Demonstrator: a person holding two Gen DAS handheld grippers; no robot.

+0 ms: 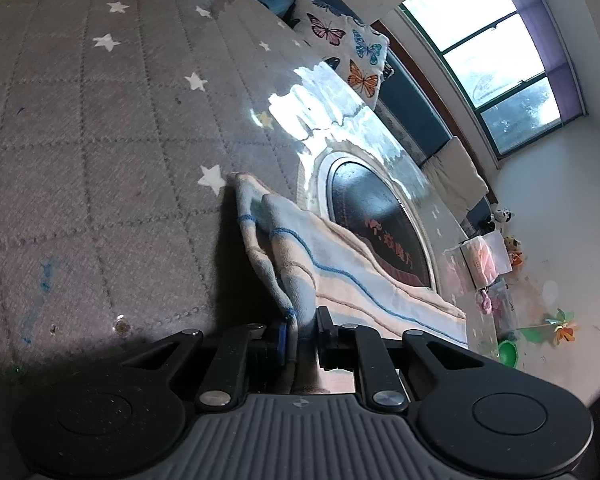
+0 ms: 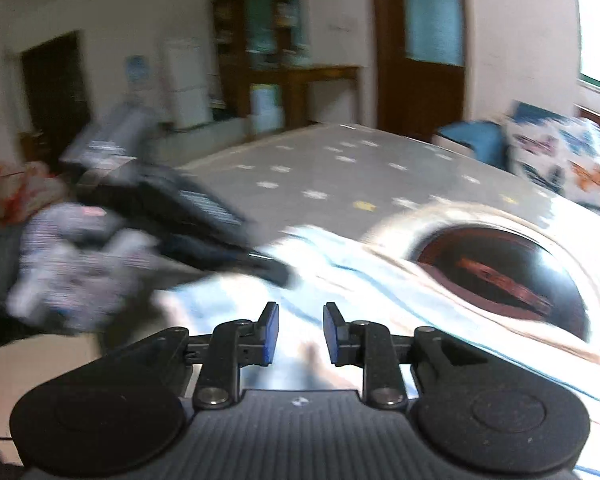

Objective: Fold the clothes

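Note:
A light blue and cream striped cloth point(image 1: 340, 272) lies on the grey star-patterned table cover point(image 1: 100, 140). My left gripper point(image 1: 302, 332) is shut on a bunched edge of it, and the fabric runs away from the pads in two raised folds. In the blurred right wrist view the same cloth point(image 2: 360, 280) spreads bright under my right gripper point(image 2: 301, 332), which is open with nothing between its blue pads. The left gripper point(image 2: 278, 274) also shows there, held by a gloved hand point(image 2: 68, 264), its tip down on the cloth's far-left edge.
A round dark inset point(image 1: 380, 216) with a pale rim sits in the table just beyond the cloth. Behind are a butterfly cushion point(image 1: 340, 48) on a blue sofa, a window point(image 1: 492, 52), clear plastic boxes point(image 1: 484, 260) at the table end, and toys on the floor point(image 1: 508, 352).

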